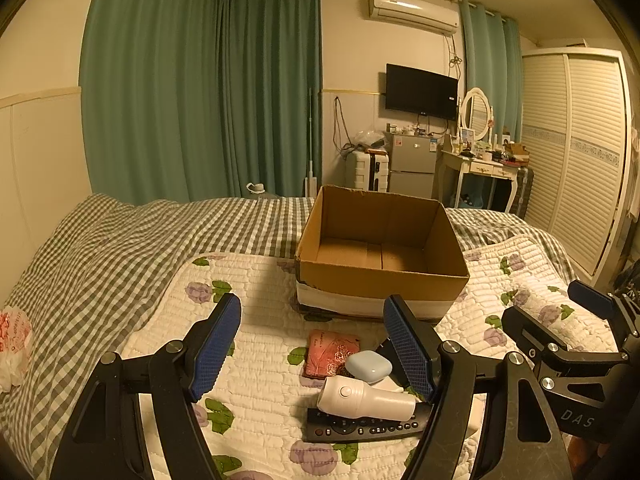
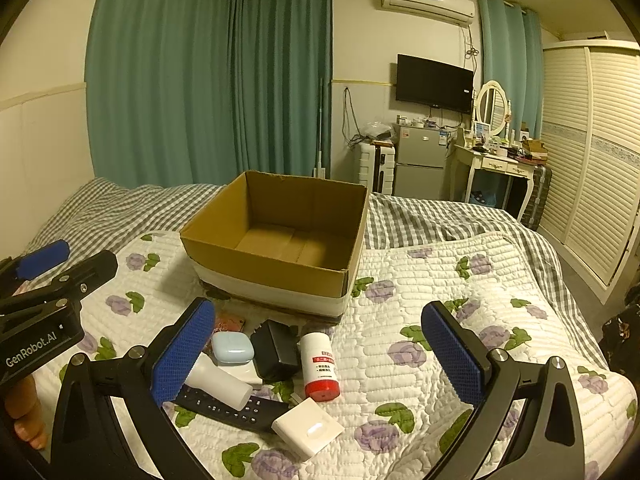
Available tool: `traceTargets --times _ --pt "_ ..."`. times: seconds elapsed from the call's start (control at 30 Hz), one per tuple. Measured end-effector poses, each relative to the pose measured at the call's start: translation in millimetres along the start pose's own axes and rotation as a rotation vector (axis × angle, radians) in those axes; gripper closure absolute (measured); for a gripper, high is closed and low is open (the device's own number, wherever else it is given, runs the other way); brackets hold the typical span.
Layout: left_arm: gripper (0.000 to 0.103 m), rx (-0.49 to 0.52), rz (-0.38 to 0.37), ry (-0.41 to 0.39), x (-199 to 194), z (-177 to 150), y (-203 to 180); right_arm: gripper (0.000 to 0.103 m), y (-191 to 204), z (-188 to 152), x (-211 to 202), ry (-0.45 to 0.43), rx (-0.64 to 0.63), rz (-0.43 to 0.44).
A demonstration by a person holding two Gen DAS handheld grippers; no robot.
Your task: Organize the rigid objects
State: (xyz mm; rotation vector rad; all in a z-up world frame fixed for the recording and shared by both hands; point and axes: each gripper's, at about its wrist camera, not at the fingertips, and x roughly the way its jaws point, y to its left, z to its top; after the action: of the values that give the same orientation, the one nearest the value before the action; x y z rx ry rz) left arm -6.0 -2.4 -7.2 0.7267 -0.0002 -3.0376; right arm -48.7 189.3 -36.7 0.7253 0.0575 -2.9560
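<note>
An empty open cardboard box (image 1: pixel 380 276) (image 2: pixel 264 264) stands on the quilted bed. In front of it lies a small pile: a black remote (image 1: pixel 360 426) (image 2: pixel 236 410), a white cylindrical device (image 1: pixel 364 398) (image 2: pixel 218 382), a pale blue case (image 1: pixel 368 366) (image 2: pixel 232 348), a red packet (image 1: pixel 330 354), a black adapter (image 2: pixel 276 350), a white bottle with red cap (image 2: pixel 320 366) and a white flat box (image 2: pixel 308 430). My left gripper (image 1: pixel 312 354) is open above the pile, holding nothing. My right gripper (image 2: pixel 324 360) is open above the pile, holding nothing.
The floral quilt (image 2: pixel 460 320) lies over a checked bedspread (image 1: pixel 120 248). A white plastic bag (image 1: pixel 14 344) sits at the left. Green curtains, a fridge (image 1: pixel 412 164), a dressing table (image 1: pixel 480 168) and a wardrobe (image 1: pixel 576 152) stand beyond the bed.
</note>
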Motion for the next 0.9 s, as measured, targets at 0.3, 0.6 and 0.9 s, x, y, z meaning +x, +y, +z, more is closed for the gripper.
traceTargets --times 0.3,0.6,0.9 --pt "0.026 0.000 0.000 -0.001 0.0 0.2 -0.3 0.000 -0.2 -1.2 0.8 0.001 -0.001 0.002" --pt "0.026 -0.002 0.002 0.003 0.7 0.2 0.0 0.000 0.0 -2.0 0.7 0.001 -0.002 0.004" --pt "0.026 -0.001 0.000 0.002 0.6 -0.2 -0.1 0.000 0.6 -3.6 1.0 0.001 -0.004 0.002"
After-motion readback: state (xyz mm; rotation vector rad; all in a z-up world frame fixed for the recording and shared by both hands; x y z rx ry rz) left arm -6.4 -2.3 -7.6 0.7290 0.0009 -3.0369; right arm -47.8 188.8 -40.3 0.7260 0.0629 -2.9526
